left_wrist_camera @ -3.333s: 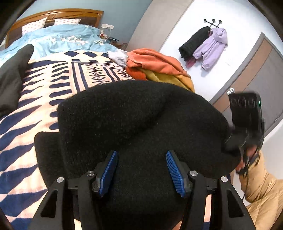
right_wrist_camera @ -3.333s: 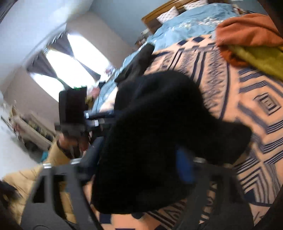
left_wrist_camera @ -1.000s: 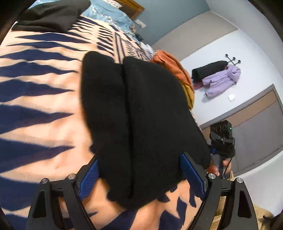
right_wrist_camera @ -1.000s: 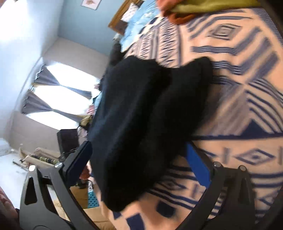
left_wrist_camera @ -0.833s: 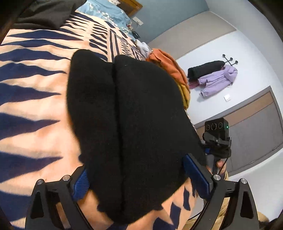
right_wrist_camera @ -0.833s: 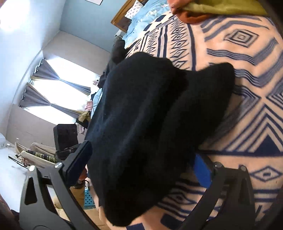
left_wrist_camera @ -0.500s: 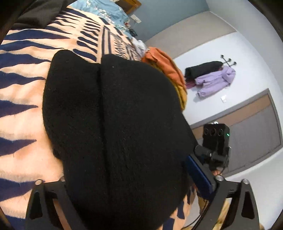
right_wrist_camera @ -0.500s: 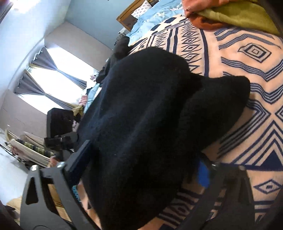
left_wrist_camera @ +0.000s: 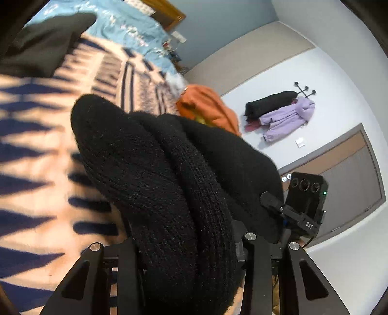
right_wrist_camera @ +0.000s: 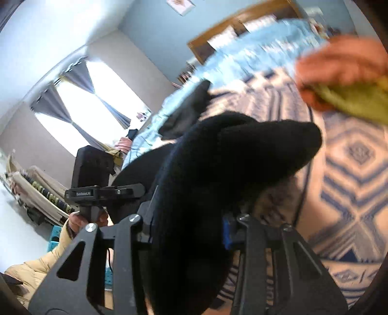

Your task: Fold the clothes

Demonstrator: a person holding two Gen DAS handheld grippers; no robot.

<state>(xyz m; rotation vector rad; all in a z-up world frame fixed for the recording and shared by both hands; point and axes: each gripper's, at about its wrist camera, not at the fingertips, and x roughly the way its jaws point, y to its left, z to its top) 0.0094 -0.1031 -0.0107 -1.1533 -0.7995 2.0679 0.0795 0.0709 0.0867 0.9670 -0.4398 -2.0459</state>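
We saw a bed (left_wrist_camera: pixel 36 155) under a peach blanket (right_wrist_camera: pixel 351 184) with navy geometric stripes. Light blue bedding (left_wrist_camera: pixel 131 26) covered the far end by the wooden headboard (right_wrist_camera: pixel 242 21). A dark garment (left_wrist_camera: pixel 43 46) lay at the blanket's far left edge. An orange and olive clothes pile (left_wrist_camera: pixel 206 106) sat at the right edge.

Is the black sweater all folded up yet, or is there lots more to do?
Done: the black sweater is already bunched into thick folded layers. In hand: the left gripper and the right gripper are both closing on it, one at each end, above the patterned blanket. Left: the orange and green clothes lie in a heap.
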